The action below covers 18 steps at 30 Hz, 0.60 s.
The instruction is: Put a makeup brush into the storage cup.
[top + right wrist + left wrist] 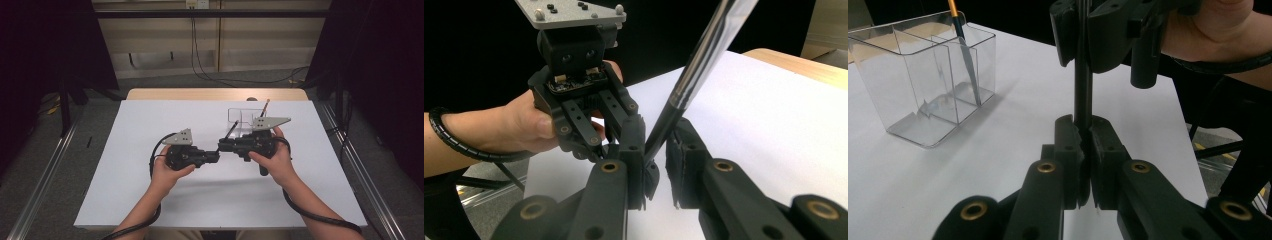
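Both tools (pixel 218 150) clamp one dark pen (pixel 1082 90) between them.

My 2 forearms come in low, hands side by side over the table's middle. My left gripper (pixel 216 156) and right gripper (pixel 221 145) point at each other, tips almost meeting. Left jaws are clamped tight; right jaws are drawn in close too.
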Motion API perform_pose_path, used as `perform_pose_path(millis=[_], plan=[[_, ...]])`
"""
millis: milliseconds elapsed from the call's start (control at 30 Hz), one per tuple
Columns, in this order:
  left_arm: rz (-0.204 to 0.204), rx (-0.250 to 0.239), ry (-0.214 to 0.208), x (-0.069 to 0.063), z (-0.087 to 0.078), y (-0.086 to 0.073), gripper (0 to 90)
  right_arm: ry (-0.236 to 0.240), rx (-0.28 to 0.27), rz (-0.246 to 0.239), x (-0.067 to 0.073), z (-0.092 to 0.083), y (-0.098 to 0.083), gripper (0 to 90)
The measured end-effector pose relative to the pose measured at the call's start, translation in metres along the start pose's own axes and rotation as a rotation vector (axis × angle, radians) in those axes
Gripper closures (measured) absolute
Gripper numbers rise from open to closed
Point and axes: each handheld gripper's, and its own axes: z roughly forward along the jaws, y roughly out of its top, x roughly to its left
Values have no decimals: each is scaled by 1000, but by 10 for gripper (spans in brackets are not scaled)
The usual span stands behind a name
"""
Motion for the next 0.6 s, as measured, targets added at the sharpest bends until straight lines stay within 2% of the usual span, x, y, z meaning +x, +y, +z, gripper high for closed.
perform_pose_path(millis=[400,600], plan=[[4,19,-5,-2,8,0,841,-4,-19,19,-1,-1,3,815],[-9,25,-5,-3,12,-1,840,-2,-12,22,0,1,4,827]])
